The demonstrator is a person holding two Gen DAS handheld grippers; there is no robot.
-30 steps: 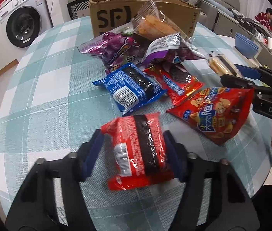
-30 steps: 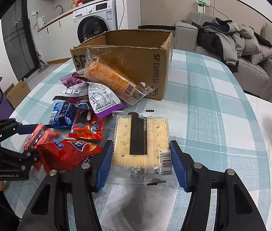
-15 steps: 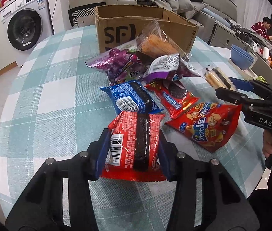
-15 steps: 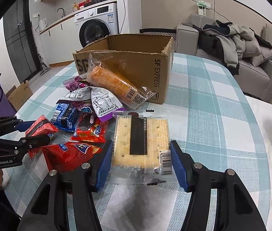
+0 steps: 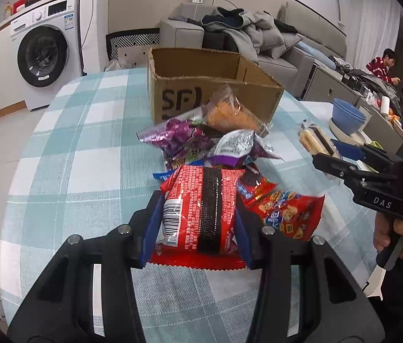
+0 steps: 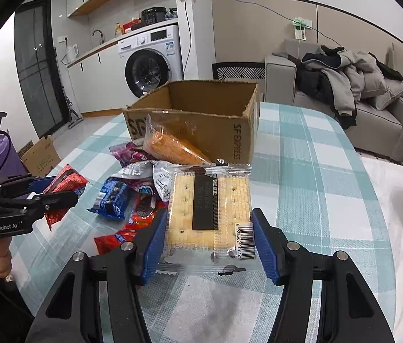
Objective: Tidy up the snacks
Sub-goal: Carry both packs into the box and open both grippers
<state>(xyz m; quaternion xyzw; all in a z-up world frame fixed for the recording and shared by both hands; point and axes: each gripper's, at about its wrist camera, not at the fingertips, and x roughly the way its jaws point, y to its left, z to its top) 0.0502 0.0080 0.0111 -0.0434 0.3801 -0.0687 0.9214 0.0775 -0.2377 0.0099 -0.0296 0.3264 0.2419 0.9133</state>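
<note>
My left gripper point(image 5: 198, 223) is shut on a red snack packet point(image 5: 201, 211) and holds it above the checked table; it shows in the right wrist view point(image 6: 64, 183) too. My right gripper point(image 6: 208, 237) is shut on a clear cracker packet point(image 6: 210, 208), also lifted, seen in the left wrist view point(image 5: 312, 140). An open cardboard box point(image 5: 210, 85) point(image 6: 201, 114) stands behind a pile of snacks: a purple bag point(image 5: 178, 137), an orange cracker pack point(image 5: 230, 114), a blue packet point(image 6: 112, 197) and red bags point(image 5: 287, 214).
The round table has a teal checked cloth point(image 5: 81, 148). A blue bowl point(image 5: 347, 114) sits on a plate at its right edge. A washing machine point(image 5: 44, 45) and a sofa with clothes point(image 6: 344, 85) stand beyond.
My left gripper closed on the red packet and lifted it off the table. My right gripper also rose with the cracker packet; both views now look over the box rim.
</note>
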